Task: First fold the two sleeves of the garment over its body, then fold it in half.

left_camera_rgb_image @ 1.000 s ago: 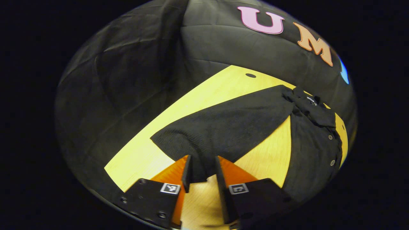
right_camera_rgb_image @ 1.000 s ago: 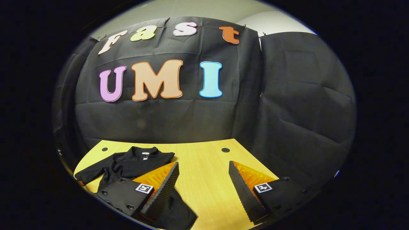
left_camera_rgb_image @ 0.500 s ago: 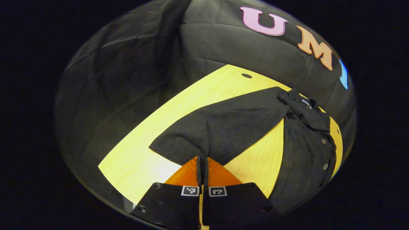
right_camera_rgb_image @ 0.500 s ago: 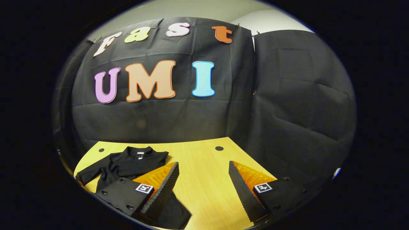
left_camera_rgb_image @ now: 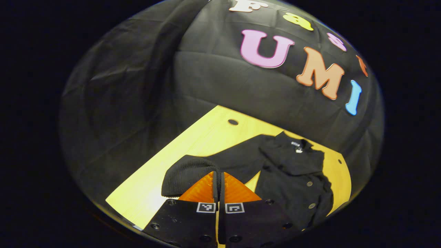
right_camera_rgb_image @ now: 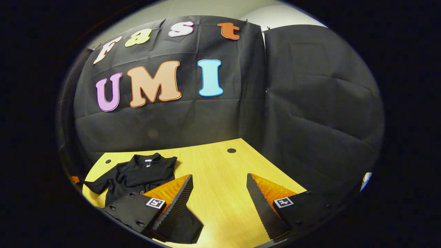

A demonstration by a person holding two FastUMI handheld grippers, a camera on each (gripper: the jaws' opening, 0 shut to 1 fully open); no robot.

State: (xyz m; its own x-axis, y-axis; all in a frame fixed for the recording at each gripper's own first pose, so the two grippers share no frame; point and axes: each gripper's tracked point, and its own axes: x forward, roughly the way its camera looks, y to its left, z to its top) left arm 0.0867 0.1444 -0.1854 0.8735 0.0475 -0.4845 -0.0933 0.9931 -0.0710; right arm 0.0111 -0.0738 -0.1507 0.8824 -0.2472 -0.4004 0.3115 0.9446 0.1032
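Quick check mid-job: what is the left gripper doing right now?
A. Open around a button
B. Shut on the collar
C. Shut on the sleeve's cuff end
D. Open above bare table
C. In the left gripper view, the left gripper has both fingers pressed together on the bunched end of the sleeve of the black garment.

We saw the shirt [left_camera_rgb_image: 293,179] lying on the table [left_camera_rgb_image: 193,141] at lower right of the left gripper view, its sleeve [left_camera_rgb_image: 206,168] stretched toward lower centre; in the right gripper view the shirt lay lower left.
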